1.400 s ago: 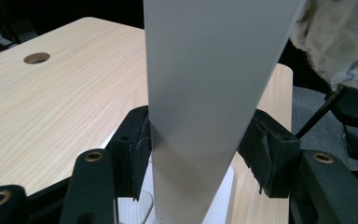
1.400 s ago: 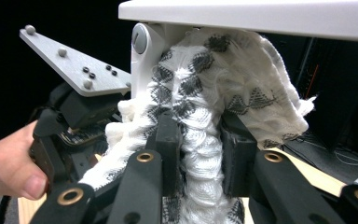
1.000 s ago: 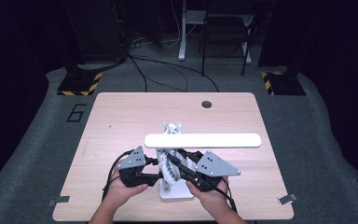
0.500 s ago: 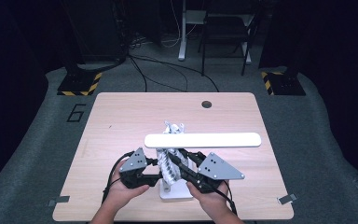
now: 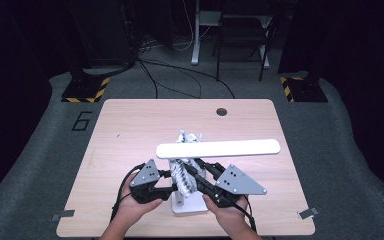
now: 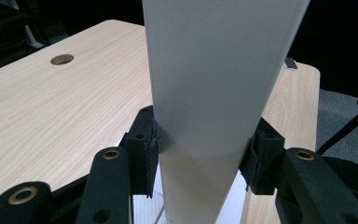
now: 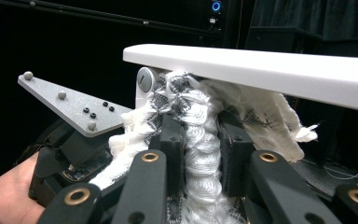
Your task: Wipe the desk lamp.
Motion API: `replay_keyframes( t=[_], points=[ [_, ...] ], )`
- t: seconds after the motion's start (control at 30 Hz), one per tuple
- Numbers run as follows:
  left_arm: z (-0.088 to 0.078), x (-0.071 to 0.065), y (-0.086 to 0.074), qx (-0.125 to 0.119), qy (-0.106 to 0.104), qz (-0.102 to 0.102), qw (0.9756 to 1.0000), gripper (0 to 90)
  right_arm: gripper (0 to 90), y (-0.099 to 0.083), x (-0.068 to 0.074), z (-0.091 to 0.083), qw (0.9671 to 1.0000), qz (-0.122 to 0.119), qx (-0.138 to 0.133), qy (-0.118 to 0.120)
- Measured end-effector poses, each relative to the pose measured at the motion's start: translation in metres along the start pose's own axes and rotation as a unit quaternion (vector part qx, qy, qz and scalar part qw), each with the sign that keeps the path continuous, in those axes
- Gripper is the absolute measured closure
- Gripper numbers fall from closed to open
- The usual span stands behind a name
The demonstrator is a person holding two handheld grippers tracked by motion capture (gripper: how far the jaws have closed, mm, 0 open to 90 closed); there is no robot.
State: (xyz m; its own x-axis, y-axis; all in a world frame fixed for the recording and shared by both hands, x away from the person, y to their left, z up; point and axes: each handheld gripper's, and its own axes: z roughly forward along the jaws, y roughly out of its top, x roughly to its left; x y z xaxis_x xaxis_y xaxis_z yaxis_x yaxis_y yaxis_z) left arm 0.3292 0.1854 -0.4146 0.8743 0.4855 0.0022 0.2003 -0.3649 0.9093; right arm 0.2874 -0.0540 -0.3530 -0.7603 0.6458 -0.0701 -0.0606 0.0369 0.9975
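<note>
The table (image 5: 130, 130) is the same as a second ago, and the lamp (image 5: 219, 148) stands in the same place on it, close to your edge, with its long white head lying level across the top. So the big things have not moved.

The post (image 6: 205, 116) of the lamp is also upright as before. The cloth (image 5: 184, 176) is wound around this post, just under the head of the lamp and above its base (image 5: 190, 207). It keeps its twisted shape, and one loose end sticks out behind the post, on the far side from you.

The small change is at your hands. Your left gripper (image 5: 172, 179) comes to the lamp from the left. Its jaws stand on both sides of the post with the pads against it, so it grips the post and keeps the lamp steady. Your right gripper (image 5: 194, 175) comes from the right. Its grey plate (image 5: 240, 182) now sits a little more away from the post than one second ago, and its jaws are closed tightly on the twisted roll of cloth.

I judge that both grips are now settled: the lamp is held and the cloth is caught. The cloth is not yet off the lamp, so the unwinding or pulling is the step that remains. Pull gently, because the lamp can tip toward you if the cloth binds on the post.
</note>
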Motion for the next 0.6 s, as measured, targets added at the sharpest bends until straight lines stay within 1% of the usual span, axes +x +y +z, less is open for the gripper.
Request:
replay_keyframes(
  t=[0.13, 0.17, 0.23, 0.47, 0.5, 0.6],
  points=[
    [0.001, -0.001, -0.001, -0.004, 0.004, -0.001, 1.0, 53.9, 74.8, 0.001, -0.001, -0.004, 1.0, 0.002, 0.001, -0.003],
    [0.001, -0.001, -0.001, -0.006, 0.005, -0.001, 1.0, 53.9, 74.8, 0.001, -0.003, -0.006, 1.0, -0.004, -0.002, -0.003],
    [0.0, -0.001, -0.001, -0.001, 0.006, 0.004, 1.0, 53.9, 74.8, 0.001, -0.003, -0.008, 1.0, 0.0, -0.003, -0.006],
    [0.0, -0.001, -0.001, -0.001, 0.007, 0.004, 1.0, 53.9, 74.8, 0.001, -0.008, -0.016, 0.9998, 0.0, -0.005, -0.017],
    [0.0, -0.001, -0.001, -0.002, 0.008, 0.004, 1.0, 54.0, 74.8, 0.001, -0.01, -0.018, 0.9998, -0.004, -0.005, -0.02],
    [0.0, -0.001, -0.001, 0.001, 0.005, 0.004, 1.0, 54.0, 74.8, 0.001, -0.012, -0.02, 0.9997, 0.001, -0.006, -0.024]
  ],
)
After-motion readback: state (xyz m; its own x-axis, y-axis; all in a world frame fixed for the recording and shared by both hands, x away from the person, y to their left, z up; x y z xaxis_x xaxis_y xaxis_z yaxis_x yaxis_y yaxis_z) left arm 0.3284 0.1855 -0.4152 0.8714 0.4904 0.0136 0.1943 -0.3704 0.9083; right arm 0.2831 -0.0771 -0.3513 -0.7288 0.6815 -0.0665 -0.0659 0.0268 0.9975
